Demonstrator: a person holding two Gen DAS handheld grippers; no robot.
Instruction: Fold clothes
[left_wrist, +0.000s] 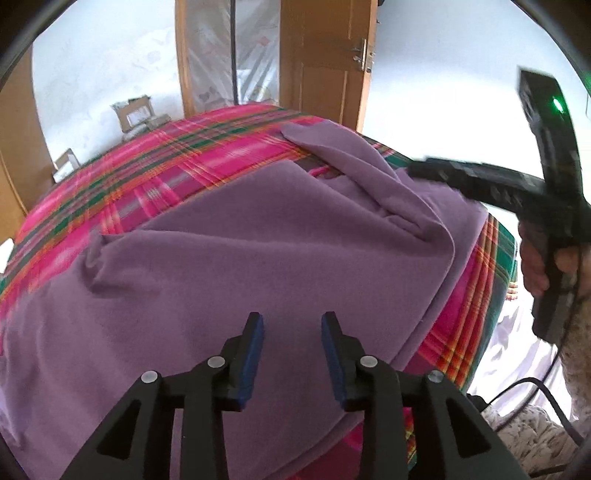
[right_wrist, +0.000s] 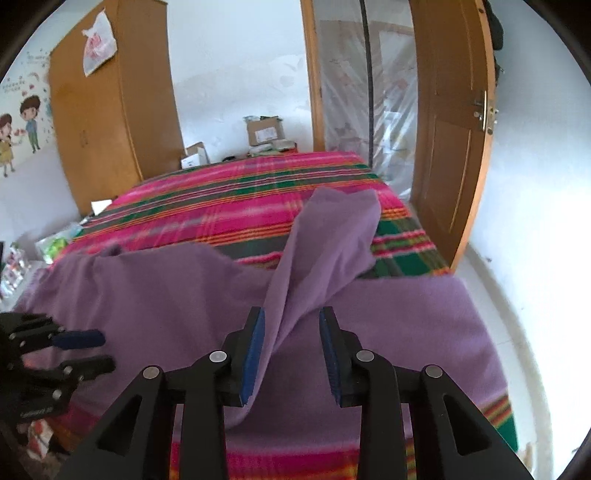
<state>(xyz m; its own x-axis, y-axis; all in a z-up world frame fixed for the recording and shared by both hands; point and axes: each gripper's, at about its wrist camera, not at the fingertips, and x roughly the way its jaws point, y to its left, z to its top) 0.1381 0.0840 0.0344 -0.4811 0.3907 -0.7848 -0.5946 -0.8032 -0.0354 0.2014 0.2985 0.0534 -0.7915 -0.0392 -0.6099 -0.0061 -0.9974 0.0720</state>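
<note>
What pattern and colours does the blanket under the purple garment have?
The blanket is plaid: mostly bright pink, with green, orange and dark stripes. The right wrist view shows it best.

Left claw (left_wrist: 291, 321) hangs parted, pointing downward; right claw (right_wrist: 291, 317) likewise (a hand (left_wrist: 535, 266) grips its handle).

A plain purple garment (left_wrist: 229, 236) lay on a blanket (right_wrist: 236, 195) plaid in pink, green and orange. At twelve o'clock stood a tan wooden door (right_wrist: 450, 122); the gripper pads (right_wrist: 253, 354) were blue.
</note>
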